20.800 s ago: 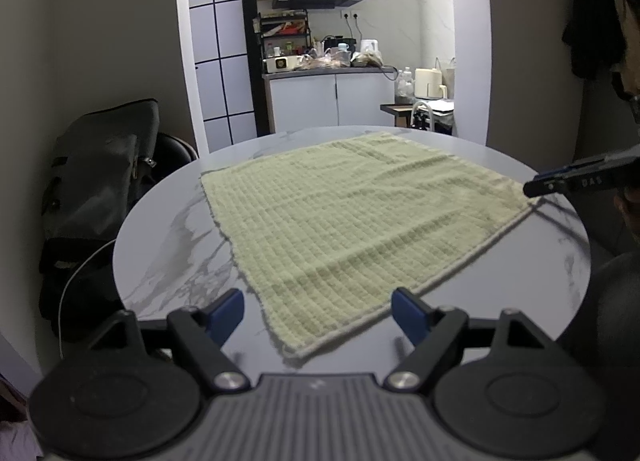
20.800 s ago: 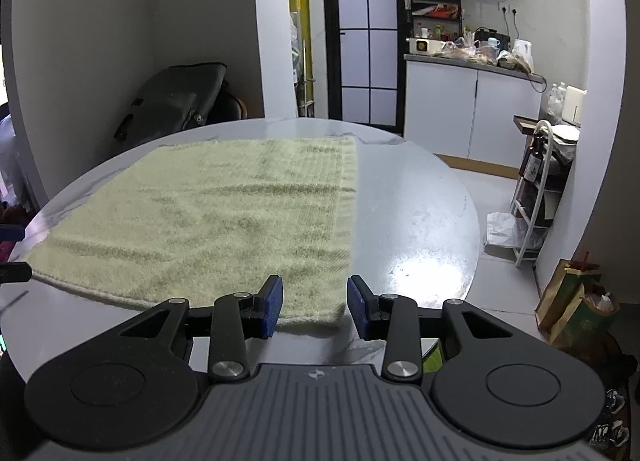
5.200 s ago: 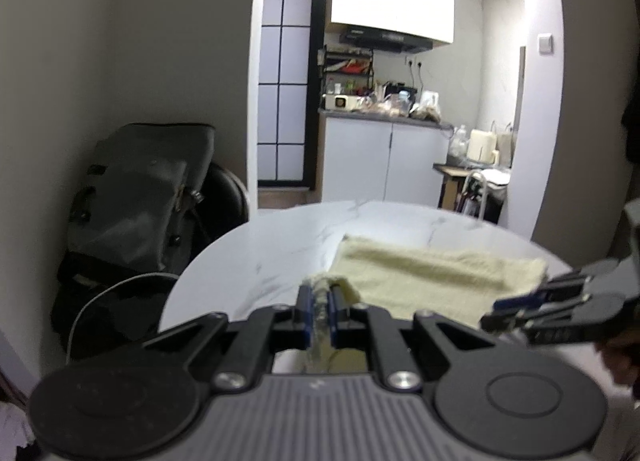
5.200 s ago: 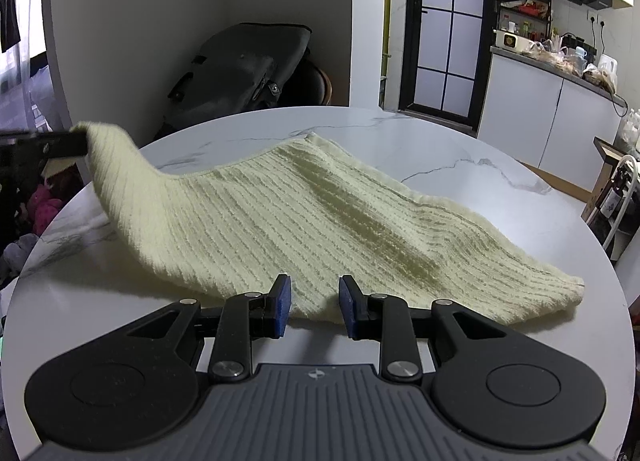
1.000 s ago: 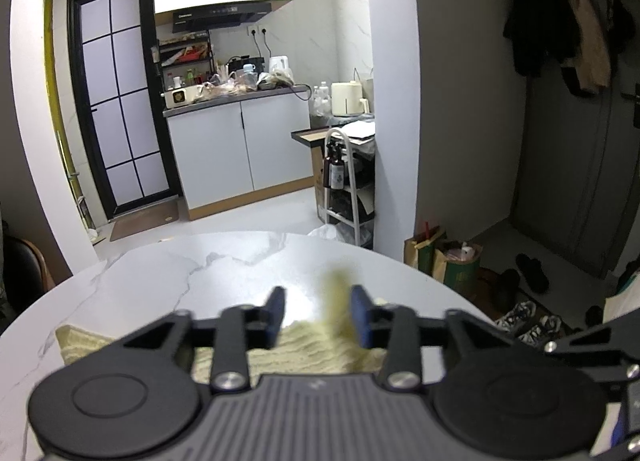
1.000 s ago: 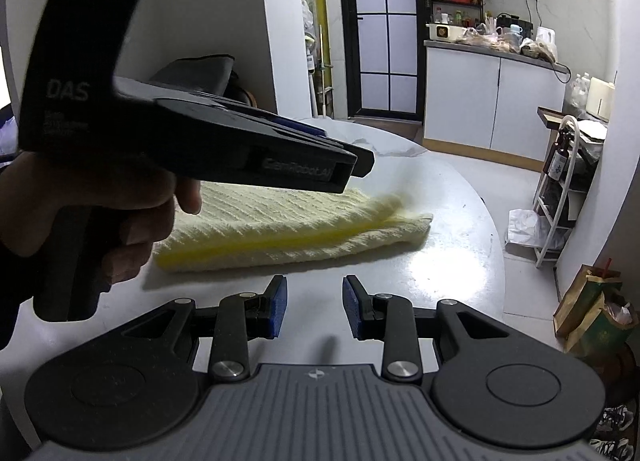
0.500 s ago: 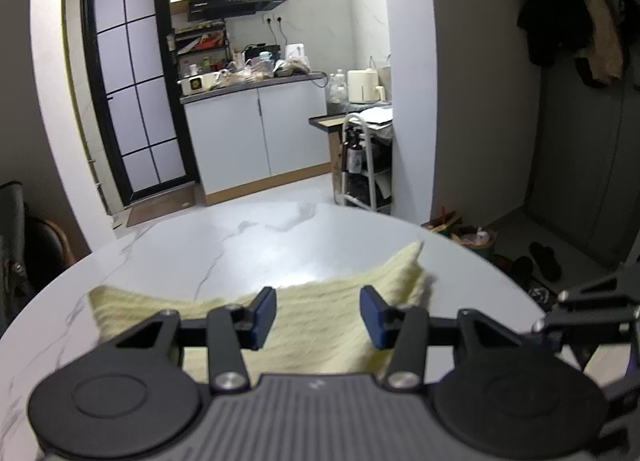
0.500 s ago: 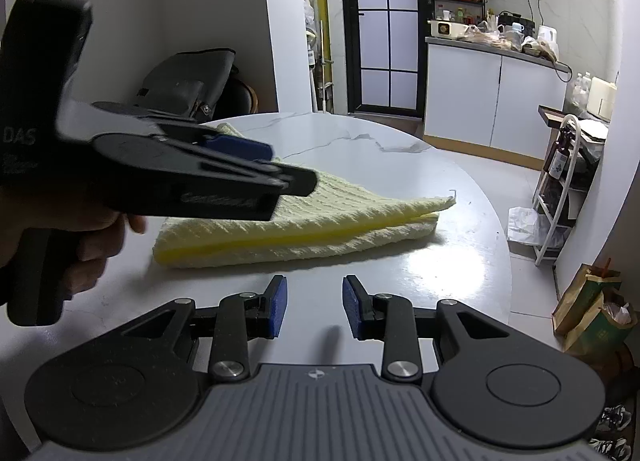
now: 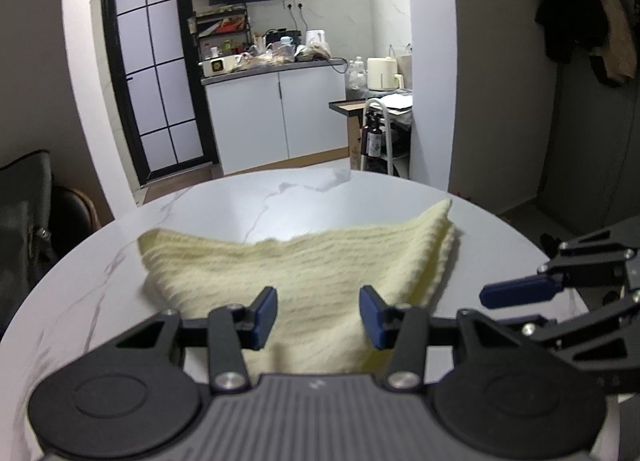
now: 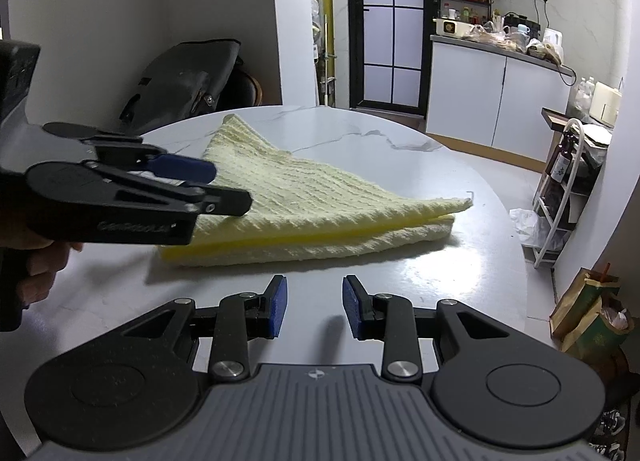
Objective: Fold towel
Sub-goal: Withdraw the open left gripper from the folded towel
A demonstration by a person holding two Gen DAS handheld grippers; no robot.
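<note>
A pale yellow waffle-weave towel (image 9: 304,265) lies folded in layers on the round white marble table (image 9: 280,197); it also shows in the right wrist view (image 10: 304,213). My left gripper (image 9: 318,317) is open and empty, just above the towel's near edge. In the right wrist view the left gripper (image 10: 224,189) hangs over the towel's left part. My right gripper (image 10: 313,307) is open and empty over bare table in front of the towel. It shows at the right edge of the left wrist view (image 9: 520,293).
A dark bag (image 10: 180,77) on a chair stands beyond the table's far left. A kitchen counter (image 9: 272,65) and a glass door (image 9: 160,73) are behind. A wire rack (image 10: 568,189) and paper bags (image 10: 592,317) stand on the floor to the right.
My left gripper has let go of the towel, opened wider and drawn back toward the towel's near edge. The towel has settled flat. The right gripper has hardly moved.
</note>
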